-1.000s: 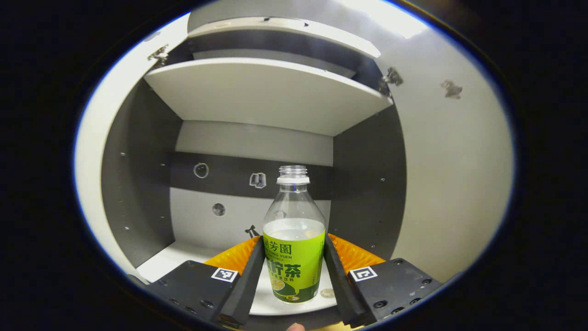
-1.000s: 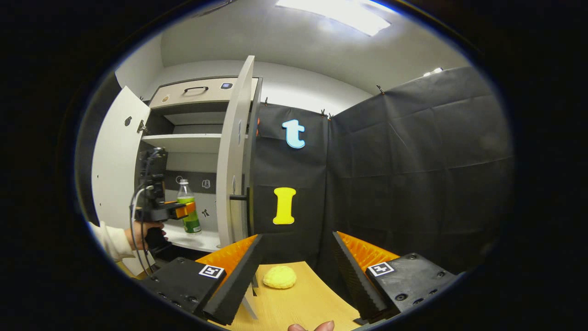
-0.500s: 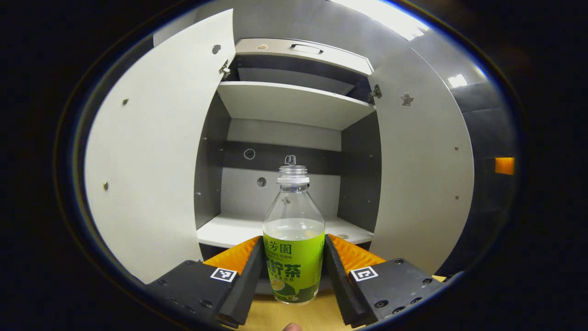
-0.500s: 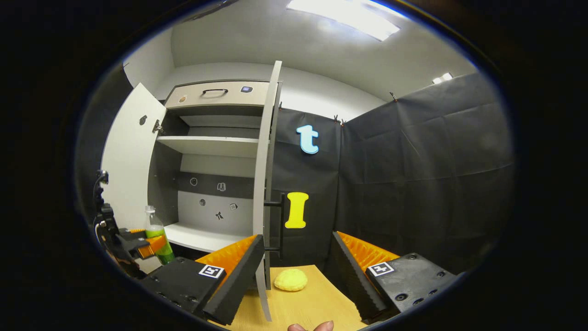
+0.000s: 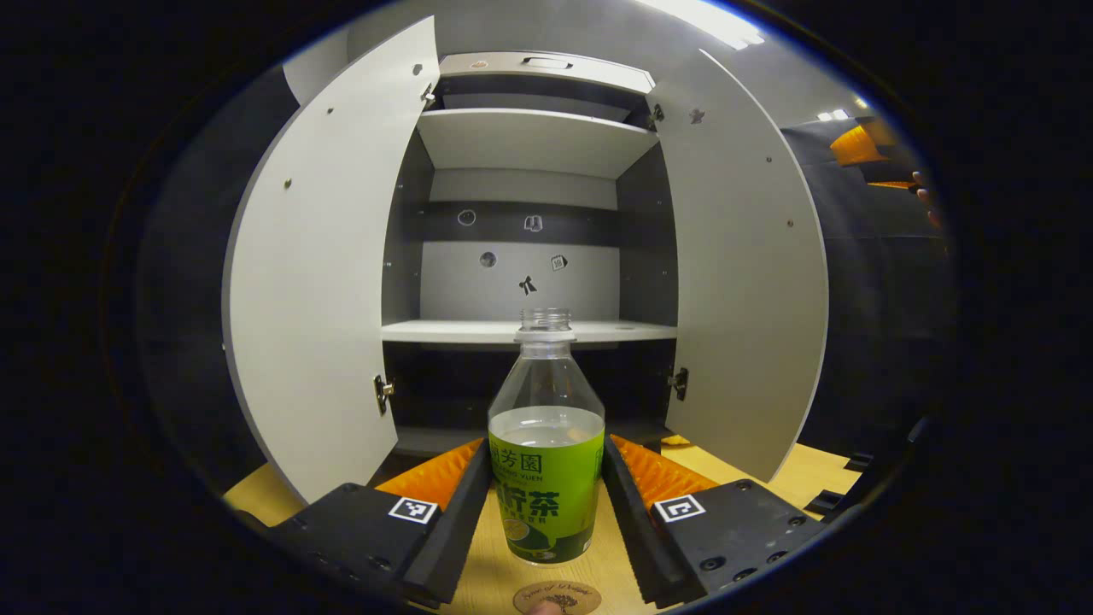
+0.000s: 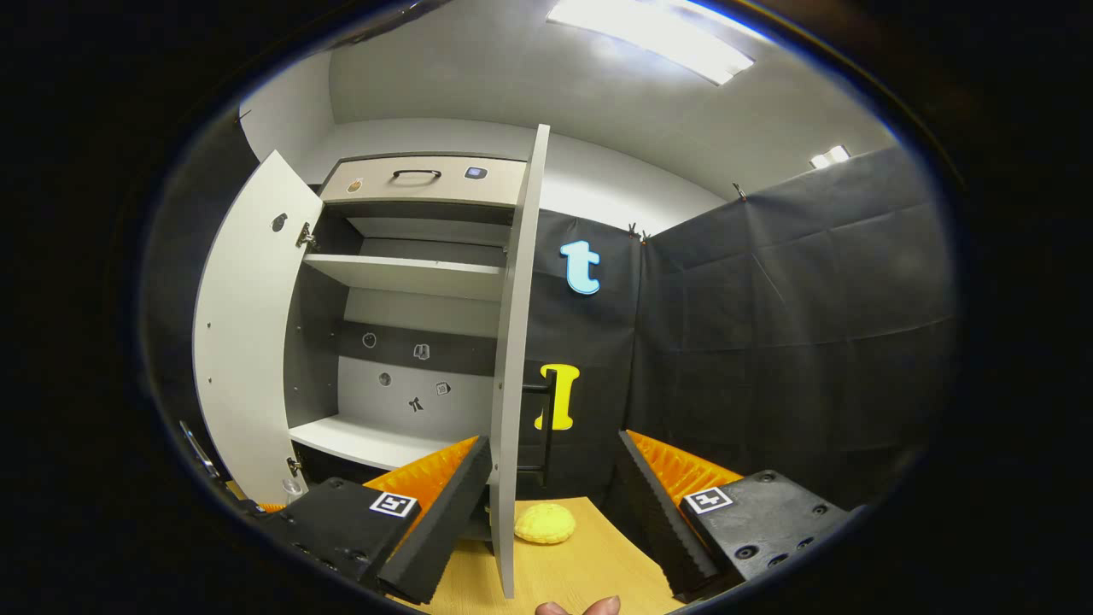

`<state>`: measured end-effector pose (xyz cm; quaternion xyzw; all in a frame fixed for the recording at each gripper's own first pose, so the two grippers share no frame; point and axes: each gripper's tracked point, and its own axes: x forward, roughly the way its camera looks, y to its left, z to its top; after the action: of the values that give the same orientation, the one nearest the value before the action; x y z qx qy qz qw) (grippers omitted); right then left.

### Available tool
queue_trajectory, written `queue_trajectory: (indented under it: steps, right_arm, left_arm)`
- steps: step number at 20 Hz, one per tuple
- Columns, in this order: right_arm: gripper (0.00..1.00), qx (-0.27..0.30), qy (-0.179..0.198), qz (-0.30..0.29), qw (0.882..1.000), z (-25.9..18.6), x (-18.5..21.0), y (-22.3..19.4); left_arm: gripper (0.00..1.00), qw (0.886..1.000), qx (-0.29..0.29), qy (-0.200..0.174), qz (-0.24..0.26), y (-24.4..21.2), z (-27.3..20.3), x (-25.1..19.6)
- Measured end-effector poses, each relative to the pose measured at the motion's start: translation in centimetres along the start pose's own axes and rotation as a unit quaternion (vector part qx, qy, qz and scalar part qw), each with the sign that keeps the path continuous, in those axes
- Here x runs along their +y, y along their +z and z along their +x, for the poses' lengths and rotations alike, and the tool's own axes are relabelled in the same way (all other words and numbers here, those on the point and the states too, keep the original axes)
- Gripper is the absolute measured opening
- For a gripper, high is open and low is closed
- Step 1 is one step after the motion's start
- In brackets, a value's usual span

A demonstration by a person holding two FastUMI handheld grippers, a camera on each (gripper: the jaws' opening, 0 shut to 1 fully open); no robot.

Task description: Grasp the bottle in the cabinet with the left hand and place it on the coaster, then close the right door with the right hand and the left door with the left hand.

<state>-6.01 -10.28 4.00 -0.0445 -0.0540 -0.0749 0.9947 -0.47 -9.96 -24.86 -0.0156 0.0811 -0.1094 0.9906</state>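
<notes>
Left gripper view: a wooden counter (image 5: pixel 478 581) below one cabinet (image 5: pixel 521 145) with two open doors; the left gripper (image 5: pixel 546 504) fingers clamp one bottle (image 5: pixel 546 478) at lower centre, above one coaster (image 5: pixel 557 596).

Right gripper view: the right gripper (image 6: pixel 553 504) fingers spread wide, holding nothing, over one yellow lump (image 6: pixel 545 523) beside the right door (image 6: pixel 517 359).

Uncapped green-labelled bottle (image 5: pixel 546 461) upright above coaster (image 5: pixel 557 597), cabinet doors (image 5: pixel 320 299) open

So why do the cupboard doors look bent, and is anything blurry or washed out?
Left gripper view: the fisheye lens bows the straight doors; the bottle is sharp. Right gripper view: the ceiling light is washed out, the right door's edge curves slightly, the picture is otherwise crisp.
</notes>
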Motion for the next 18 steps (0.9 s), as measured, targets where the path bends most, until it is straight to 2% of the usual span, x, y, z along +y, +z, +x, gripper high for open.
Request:
queue_trajectory:
  steps: [5, 9, 15, 18]
  right_arm:
    - [0.97, 0.019, -0.007, 0.004, 1.000, -0.7, -0.5, -0.3]
    - [0.97, 0.034, -0.010, 0.006, 0.999, -0.8, -0.7, -0.3]
    - [0.97, 0.038, -0.007, -0.003, 0.999, -1.2, -0.3, 0.3]
    - [0.97, 0.039, -0.002, -0.009, 0.999, -1.5, 0.0, 0.3]
  left_arm:
    - [0.78, 0.999, 0.010, -0.027, -0.017, -3.8, -0.7, -0.2]
    - [0.77, 0.999, -0.001, -0.046, -0.003, -5.7, -1.0, -1.1]
    - [0.78, 0.999, 0.006, -0.033, -0.016, -8.3, -1.3, -0.5]
    - [0.78, 0.999, 0.004, -0.038, -0.014, -8.7, -1.4, -0.8]
